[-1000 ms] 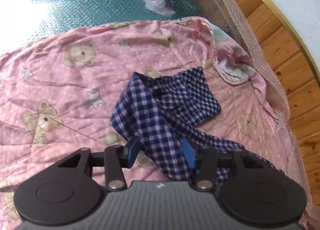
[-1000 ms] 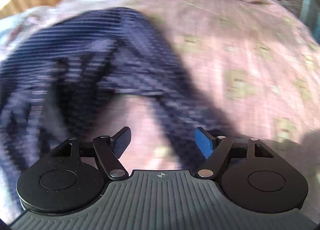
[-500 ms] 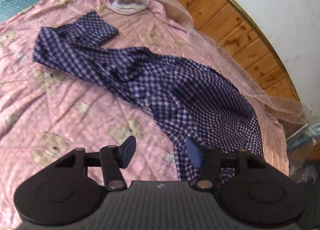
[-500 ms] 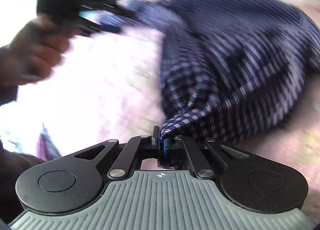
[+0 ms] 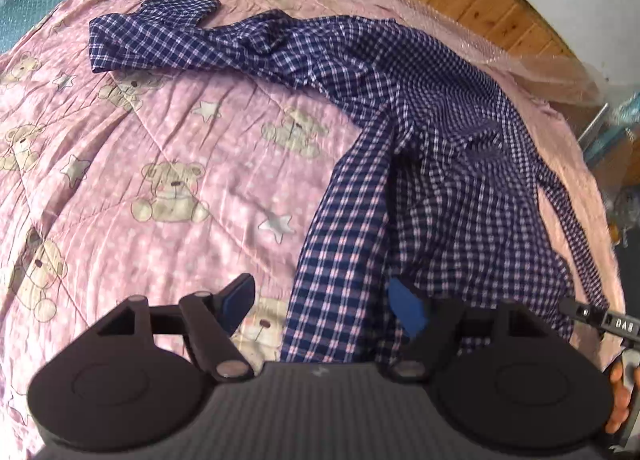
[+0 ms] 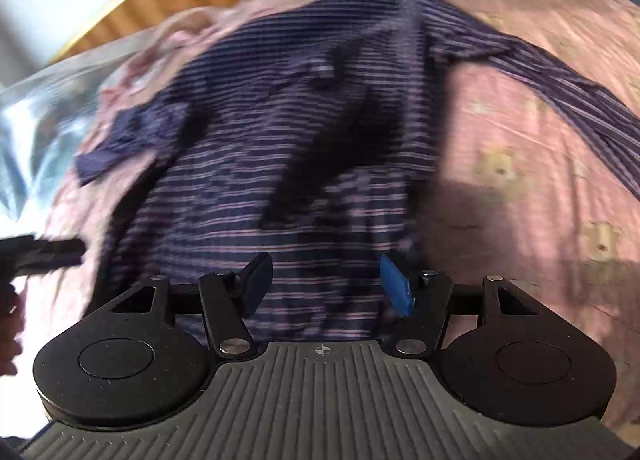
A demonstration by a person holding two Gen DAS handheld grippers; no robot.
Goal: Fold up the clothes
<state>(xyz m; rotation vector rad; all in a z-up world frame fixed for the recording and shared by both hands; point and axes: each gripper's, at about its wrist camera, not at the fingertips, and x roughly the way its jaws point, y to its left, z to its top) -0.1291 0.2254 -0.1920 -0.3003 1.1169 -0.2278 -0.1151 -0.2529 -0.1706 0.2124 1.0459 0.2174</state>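
Quilt (image 5: 168, 164), pink, lies bare at left. Shirt (image 5: 420, 132) sprawls across it, long axis running from the sleeve at far left to the body at near right. Left gripper (image 5: 320, 300) is spread wide, holding nothing, with the near hem lying between and under its jaws. Right gripper (image 6: 326, 284), equally wide and empty, hovers over the body; its view is blurred. Both seem equally near.

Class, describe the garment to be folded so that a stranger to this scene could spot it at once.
Start from the pink quilt printed with teddy bears and stars. Spread crumpled across its right side lies the checked shirt, one sleeve reaching toward the far left. It is the only dark thing there: navy with fine pink and white lines.
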